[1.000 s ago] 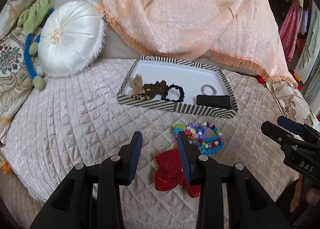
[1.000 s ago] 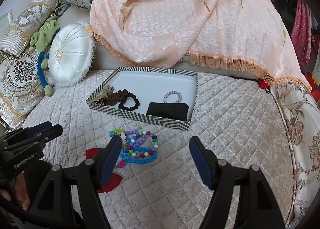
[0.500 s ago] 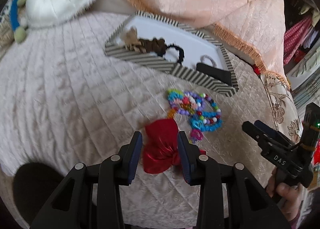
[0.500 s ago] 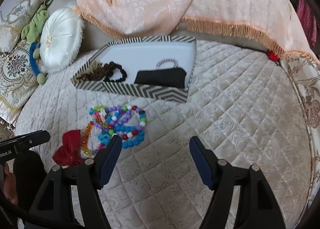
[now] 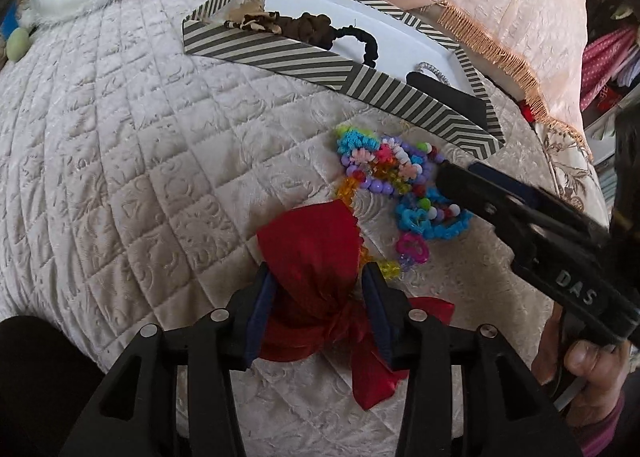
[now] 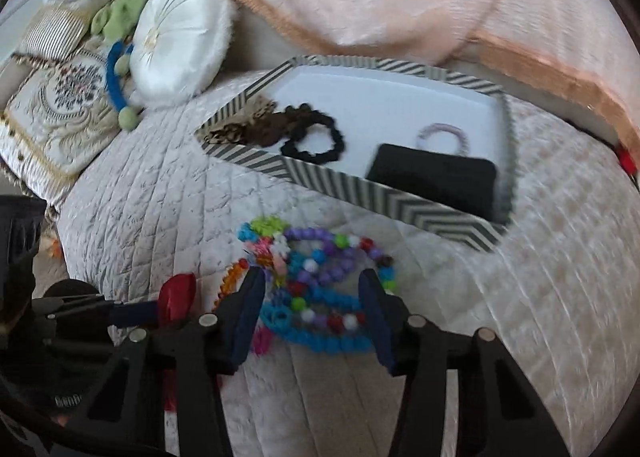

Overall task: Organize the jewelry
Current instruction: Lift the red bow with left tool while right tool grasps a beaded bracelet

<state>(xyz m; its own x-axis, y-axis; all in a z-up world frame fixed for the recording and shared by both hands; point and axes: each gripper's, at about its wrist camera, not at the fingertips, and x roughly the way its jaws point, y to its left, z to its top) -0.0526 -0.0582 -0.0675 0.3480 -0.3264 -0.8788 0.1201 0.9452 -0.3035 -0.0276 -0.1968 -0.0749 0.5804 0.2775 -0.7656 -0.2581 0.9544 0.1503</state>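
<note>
Left wrist view is showing the left tongs [image 5: 318, 299] straddling the red bow [image 5: 316, 257] on the quilted bed [image 5: 132, 161], jaws just widening and not yet pinching it. Right tongs [image 6: 312, 309] are framing the beaded bracelets [image 6: 320, 277], jaws just narrowing, though no squeeze is showing yet. Both items are lying just in front of the striped tray [image 5: 280, 57], which is already holding hair ties and a black pouch. Pickup is seemingly underway; next, each pair likely needs clamping, lifting and carrying over the tray rim.
</note>
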